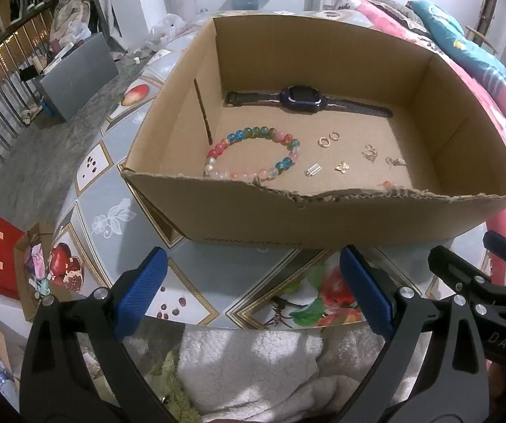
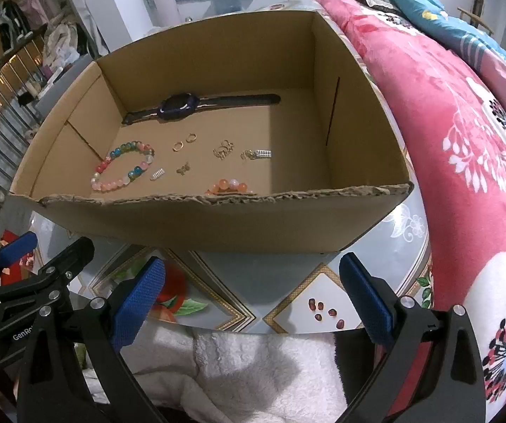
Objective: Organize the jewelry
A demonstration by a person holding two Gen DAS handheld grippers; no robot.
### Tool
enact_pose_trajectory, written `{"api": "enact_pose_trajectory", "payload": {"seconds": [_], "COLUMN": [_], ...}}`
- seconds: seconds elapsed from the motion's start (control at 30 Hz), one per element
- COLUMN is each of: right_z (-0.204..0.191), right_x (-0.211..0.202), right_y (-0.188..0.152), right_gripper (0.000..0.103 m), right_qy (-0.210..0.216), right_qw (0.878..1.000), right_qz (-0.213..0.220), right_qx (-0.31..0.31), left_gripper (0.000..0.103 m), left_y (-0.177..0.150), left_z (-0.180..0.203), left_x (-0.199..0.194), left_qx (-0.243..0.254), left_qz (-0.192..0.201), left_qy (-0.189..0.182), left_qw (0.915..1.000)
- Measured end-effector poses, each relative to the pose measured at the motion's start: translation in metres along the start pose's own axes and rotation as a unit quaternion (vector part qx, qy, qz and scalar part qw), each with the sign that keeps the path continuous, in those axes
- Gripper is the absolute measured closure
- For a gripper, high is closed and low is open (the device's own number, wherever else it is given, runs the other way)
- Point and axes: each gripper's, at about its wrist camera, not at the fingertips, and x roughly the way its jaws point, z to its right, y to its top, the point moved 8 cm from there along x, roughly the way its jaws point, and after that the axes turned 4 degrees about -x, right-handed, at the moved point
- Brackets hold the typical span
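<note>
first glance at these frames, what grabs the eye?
The open cardboard box on the patterned table, filling both views. Inside, a multicoloured bead bracelet lies at the box's left, a dark watch stretches along the far wall, and small gold earrings sit between them. Both grippers, left and right, are open and empty, short of the box; a pink floral blanket is to the right.

Left tool [image 1: 253,289], right tool [image 2: 253,290]: both agape, empty.
</note>
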Motion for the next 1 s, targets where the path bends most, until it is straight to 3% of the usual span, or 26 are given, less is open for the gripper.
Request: {"api": "enact_pose_trajectory", "payload": {"seconds": [1.0], "right_z": [-0.0011], "right_x": [0.0016], "right_y": [0.003], "right_gripper": [0.006], "right_qy": [0.0], "right_qw": [1.0], "right_qz": [-0.002], "right_qx": [-0.001], "left_gripper": [0.009], "left_y": [0.0039], "left_z": [-0.0026], "left_x": [0.0026], "left_qx": [-0.001], "left_qz": [-0.007], "left_qy": [0.001], "left_qw": [1.0]}}
